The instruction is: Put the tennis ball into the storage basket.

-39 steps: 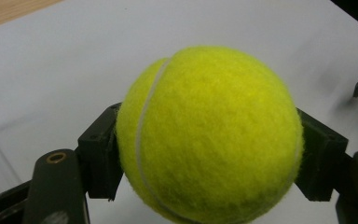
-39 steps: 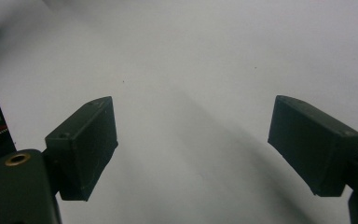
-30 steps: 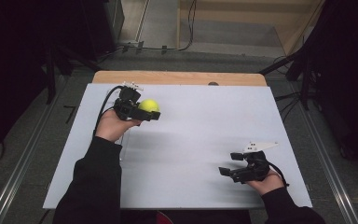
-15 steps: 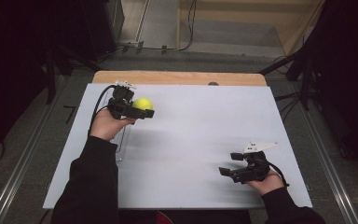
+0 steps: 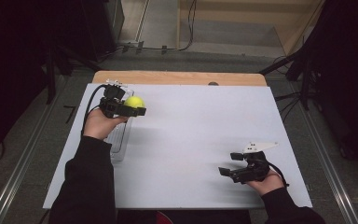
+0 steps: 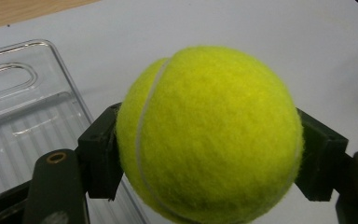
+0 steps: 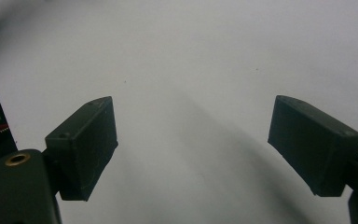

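Two claws work over the white table (image 5: 191, 140). Nearest, in the lower right of the high view, the right claw (image 5: 227, 164) rests low over the bare table top, its jaws spread wide with nothing between them. Farther off, in the upper left of the high view, the left claw (image 5: 137, 111) is clenched on a yellow tennis ball (image 5: 134, 101); in the left gripper view the ball (image 6: 209, 135) sits squarely between the two pads, pressed on both sides. Just beside and under it, at the left, lies a clear plastic tray (image 6: 23, 126).
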Demonstrator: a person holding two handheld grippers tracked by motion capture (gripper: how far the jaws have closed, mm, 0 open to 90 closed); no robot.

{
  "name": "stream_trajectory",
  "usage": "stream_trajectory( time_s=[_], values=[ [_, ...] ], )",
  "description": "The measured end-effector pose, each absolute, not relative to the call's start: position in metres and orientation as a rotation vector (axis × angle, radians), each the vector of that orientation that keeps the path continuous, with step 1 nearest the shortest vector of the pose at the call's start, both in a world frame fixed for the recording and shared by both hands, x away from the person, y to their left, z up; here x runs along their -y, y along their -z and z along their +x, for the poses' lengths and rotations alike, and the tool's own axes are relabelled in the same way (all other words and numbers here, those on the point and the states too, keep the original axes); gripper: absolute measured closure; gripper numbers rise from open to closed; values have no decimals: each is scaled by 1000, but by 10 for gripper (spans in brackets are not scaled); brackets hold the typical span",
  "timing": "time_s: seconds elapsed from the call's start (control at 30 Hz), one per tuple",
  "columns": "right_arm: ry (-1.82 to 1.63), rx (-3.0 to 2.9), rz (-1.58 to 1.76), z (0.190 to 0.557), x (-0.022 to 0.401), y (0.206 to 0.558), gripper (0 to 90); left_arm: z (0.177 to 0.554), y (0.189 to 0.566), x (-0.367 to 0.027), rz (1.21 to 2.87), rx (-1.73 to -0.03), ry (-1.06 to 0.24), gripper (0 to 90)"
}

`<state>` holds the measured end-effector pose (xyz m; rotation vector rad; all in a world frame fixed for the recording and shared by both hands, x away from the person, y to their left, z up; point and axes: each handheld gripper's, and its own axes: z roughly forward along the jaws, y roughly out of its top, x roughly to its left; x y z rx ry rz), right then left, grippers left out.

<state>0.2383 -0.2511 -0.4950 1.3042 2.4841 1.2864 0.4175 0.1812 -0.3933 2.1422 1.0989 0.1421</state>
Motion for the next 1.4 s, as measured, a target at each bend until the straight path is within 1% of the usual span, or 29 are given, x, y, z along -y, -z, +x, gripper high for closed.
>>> stream_trajectory(
  time_s=[0.6, 1.4],
  values=[
    [-1283, -2486, 1301, 238, 251, 495, 136, 418, 387, -206, 2083, -1162, -164, 255],
    [-1286, -2487, 1299, 239, 250, 495, 136, 420, 389, -233, 2060, -1260, -237, 255]
  ],
)
